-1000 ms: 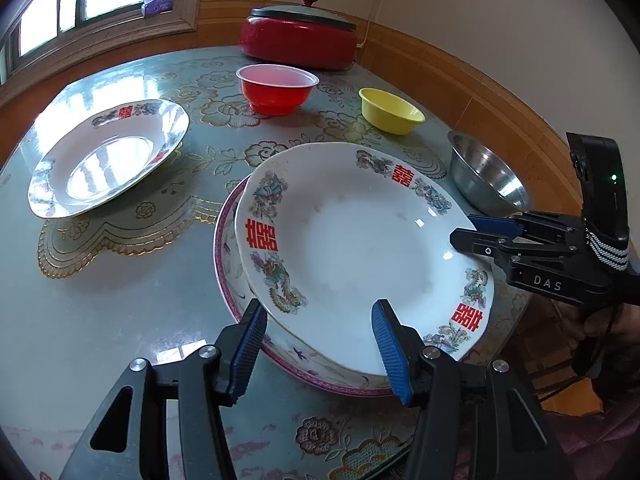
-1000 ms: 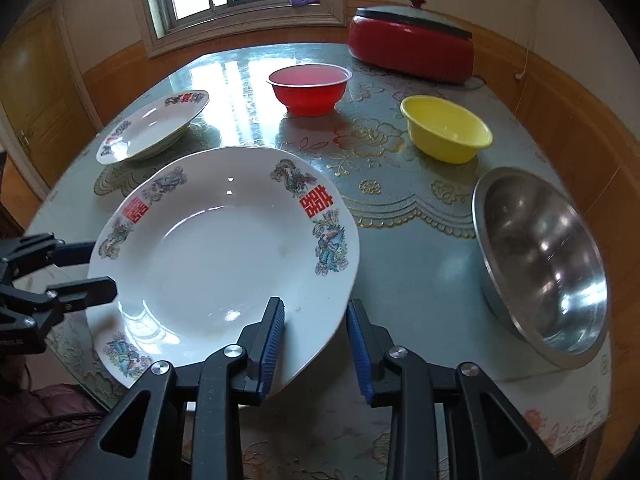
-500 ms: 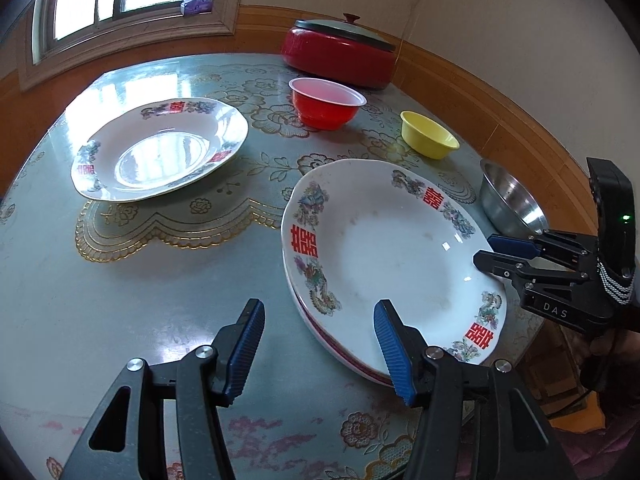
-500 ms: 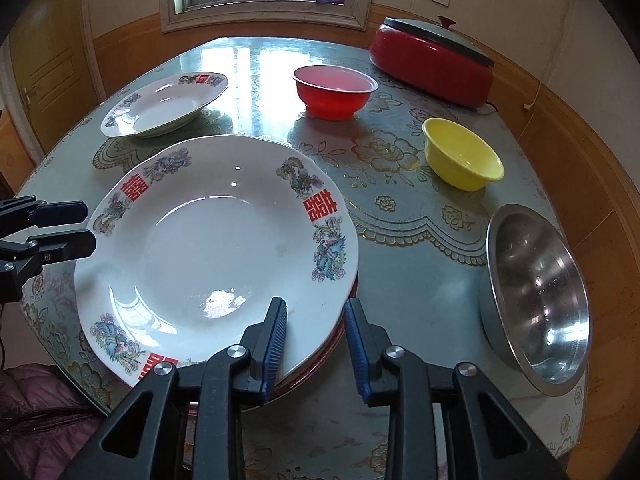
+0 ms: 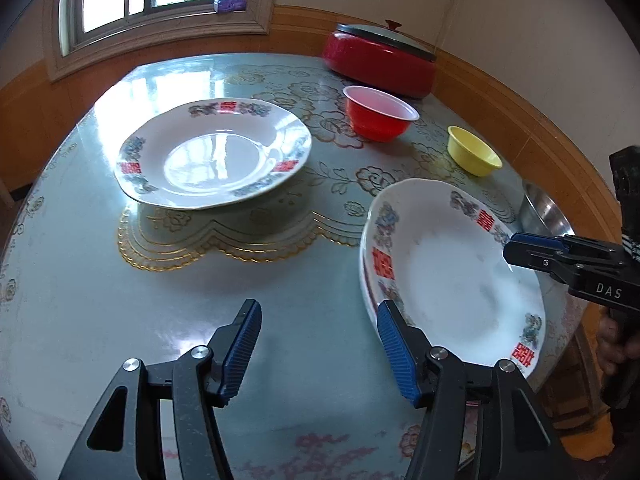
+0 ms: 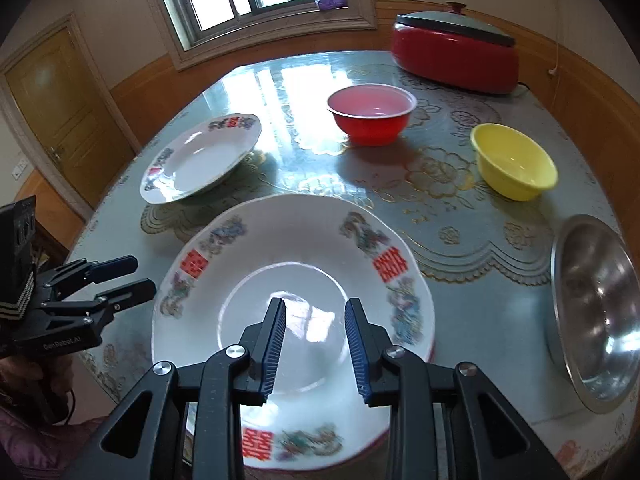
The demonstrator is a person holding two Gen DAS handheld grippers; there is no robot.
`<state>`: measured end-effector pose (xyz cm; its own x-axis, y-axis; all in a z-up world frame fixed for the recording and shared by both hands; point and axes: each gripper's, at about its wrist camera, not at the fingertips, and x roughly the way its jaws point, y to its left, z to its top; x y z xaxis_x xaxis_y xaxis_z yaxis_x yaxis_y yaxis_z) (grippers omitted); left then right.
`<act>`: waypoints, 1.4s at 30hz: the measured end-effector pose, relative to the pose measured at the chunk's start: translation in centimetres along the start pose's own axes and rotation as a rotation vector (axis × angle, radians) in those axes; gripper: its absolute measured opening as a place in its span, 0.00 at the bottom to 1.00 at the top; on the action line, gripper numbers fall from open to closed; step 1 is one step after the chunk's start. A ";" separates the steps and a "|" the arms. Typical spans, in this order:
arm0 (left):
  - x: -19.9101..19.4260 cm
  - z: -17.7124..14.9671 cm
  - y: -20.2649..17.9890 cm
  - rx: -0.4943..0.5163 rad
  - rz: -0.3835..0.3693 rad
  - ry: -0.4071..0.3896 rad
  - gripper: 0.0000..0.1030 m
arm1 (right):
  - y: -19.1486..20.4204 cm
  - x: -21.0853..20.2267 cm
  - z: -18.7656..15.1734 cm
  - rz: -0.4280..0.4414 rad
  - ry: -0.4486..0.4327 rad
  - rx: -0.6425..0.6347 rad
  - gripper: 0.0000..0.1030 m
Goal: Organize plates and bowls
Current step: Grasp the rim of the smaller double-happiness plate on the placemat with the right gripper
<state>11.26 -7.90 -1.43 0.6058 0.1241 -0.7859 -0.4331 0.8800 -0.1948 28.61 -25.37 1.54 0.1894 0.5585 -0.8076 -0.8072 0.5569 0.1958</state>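
A: Plates first: one big plate (image 6: 292, 280) lies on a pink-rimmed one at the near edge of the bench (image 5: 100, 280). Stacked, I judge.

B: What is left?

A: The second plate (image 5: 212, 152) toward the far left, and the red bowl (image 6: 372, 114), yellow bowl (image 6: 514, 162) and steel bowl (image 6: 596, 320), all apart.

B: The claws?

A: The left claw (image 5: 318, 346) has just been opening, empty; the right claw (image 6: 316, 344) is narrow, empty.

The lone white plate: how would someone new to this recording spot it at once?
Start at the round glass-topped table under the window. On its window side lies a shallow white patterned plate, resting by itself left of the red plastic bowl. Unlike the similar white patterned plate at the near edge, nothing is stacked under it.
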 end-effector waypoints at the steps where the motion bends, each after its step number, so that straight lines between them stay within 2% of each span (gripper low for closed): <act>1: 0.0 0.0 0.4 -0.012 0.005 0.000 0.61 | 0.5 0.5 0.5 0.017 0.000 0.006 0.29; 10: 0.9 0.3 4.8 -0.103 0.063 0.029 0.61 | 3.7 4.4 4.8 0.204 0.015 0.095 0.30; 14: 0.6 2.0 6.0 -0.100 0.097 -0.002 0.61 | 4.5 6.2 7.7 0.267 0.030 0.148 0.30; 18: 0.2 3.2 7.0 -0.118 0.108 -0.030 0.61 | 4.7 7.9 8.5 0.314 0.038 0.221 0.30; 25: 0.4 4.3 8.6 -0.122 0.116 -0.045 0.61 | 4.4 10.1 10.4 0.308 0.054 0.269 0.30; 34: 1.2 5.5 11.0 -0.155 0.110 -0.052 0.61 | 2.8 12.4 12.6 0.269 0.068 0.350 0.36; 42: 2.3 6.6 14.0 -0.219 0.072 -0.046 0.62 | 2.5 14.1 13.4 0.279 0.079 0.405 0.37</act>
<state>11.01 7.74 -2.05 0.5955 0.2078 -0.7760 -0.6075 0.7486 -0.2657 36.73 -7.88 -1.91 -0.0585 0.6805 -0.7304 -0.5362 0.5957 0.5980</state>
